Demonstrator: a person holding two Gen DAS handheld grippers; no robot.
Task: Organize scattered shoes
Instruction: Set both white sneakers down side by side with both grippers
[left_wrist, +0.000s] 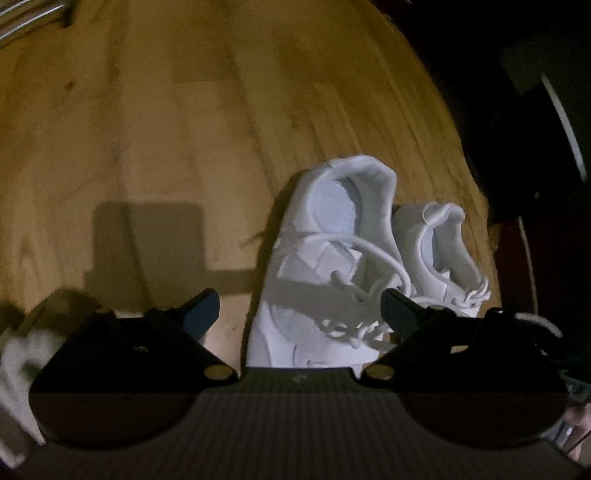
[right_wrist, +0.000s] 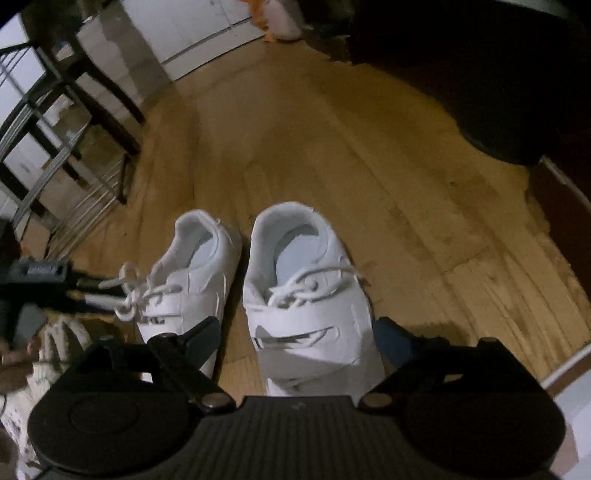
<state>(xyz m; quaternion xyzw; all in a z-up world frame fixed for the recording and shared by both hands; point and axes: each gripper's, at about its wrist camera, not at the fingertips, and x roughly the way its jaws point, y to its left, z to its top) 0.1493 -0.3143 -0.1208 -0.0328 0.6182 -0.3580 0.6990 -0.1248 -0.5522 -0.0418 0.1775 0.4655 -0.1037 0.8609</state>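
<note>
Wood floor (right_wrist: 369, 155) underfoot, rack (right_wrist: 55, 155) at ten o'clock, my right claw (right_wrist: 299, 336) spread wide over one shoe (right_wrist: 306, 295), its mate (right_wrist: 192, 273) alongside at nine o'clock, my left claw (left_wrist: 299, 310) released too

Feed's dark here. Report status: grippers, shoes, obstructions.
Left gripper open, right gripper open, both empty. Two white lace-up sneakers paired upright on wooden floor. Nothing blocking.

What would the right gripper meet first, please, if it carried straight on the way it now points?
Probably the white sneaker lying between the open right gripper's fingers, around its strap and laces; depth is unclear.
</note>
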